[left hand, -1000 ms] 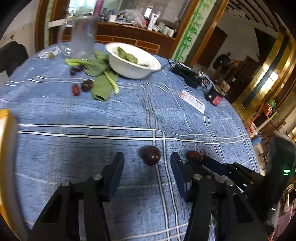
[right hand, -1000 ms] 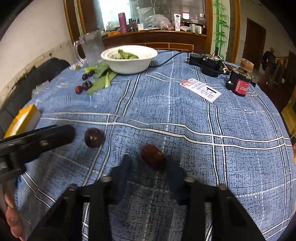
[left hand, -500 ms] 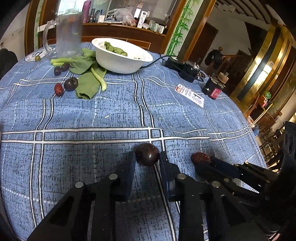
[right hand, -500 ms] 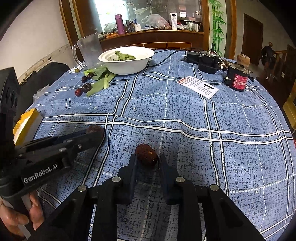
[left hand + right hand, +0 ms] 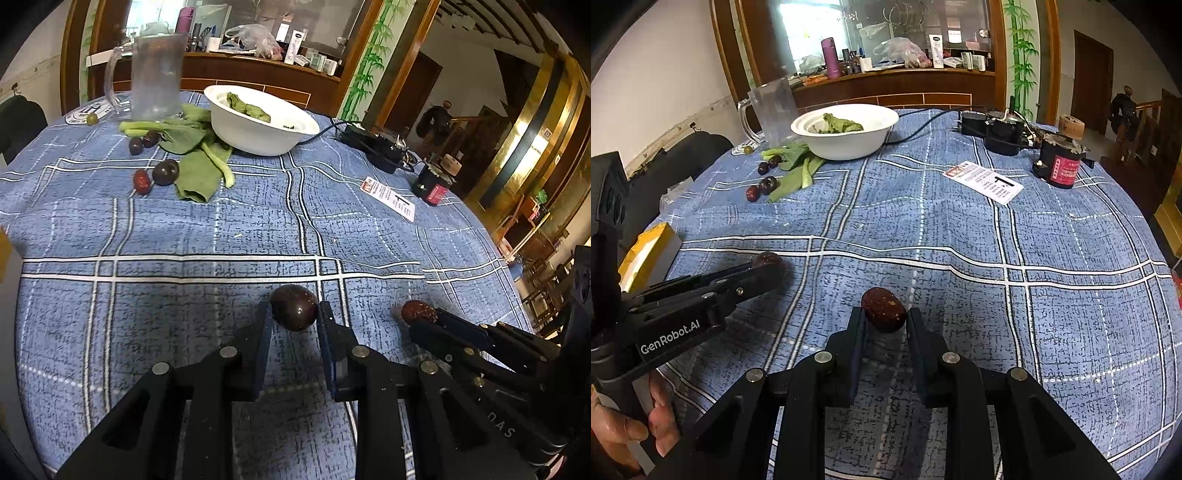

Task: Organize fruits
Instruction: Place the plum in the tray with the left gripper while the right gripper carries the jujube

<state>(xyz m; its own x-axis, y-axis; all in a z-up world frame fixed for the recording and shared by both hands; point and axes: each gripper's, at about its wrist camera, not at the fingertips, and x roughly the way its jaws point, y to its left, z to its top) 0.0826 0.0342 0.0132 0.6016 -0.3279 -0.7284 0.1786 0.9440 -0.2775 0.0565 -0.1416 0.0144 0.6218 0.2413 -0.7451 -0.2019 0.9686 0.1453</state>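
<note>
My left gripper (image 5: 294,314) is shut on a dark purple plum (image 5: 294,307) and holds it just above the blue checked tablecloth (image 5: 207,229). My right gripper (image 5: 884,317) is shut on a wrinkled red date (image 5: 883,309). That date (image 5: 417,311) also shows at the right in the left wrist view, and the plum (image 5: 767,259) at the left in the right wrist view. A white bowl (image 5: 258,127) with green leaves stands at the far side. Several dark plums and a red date (image 5: 142,181) lie beside leafy greens (image 5: 197,162) near it.
A clear plastic pitcher (image 5: 155,75) stands behind the greens. A black power adapter with cable (image 5: 993,127), a black jar with a red label (image 5: 1060,162) and a printed card (image 5: 984,181) lie at the far right. A yellow box (image 5: 648,254) sits at the left table edge.
Both grippers have closed from open onto their fruits, the left on the plum and the right on the date, and lifted slightly.
</note>
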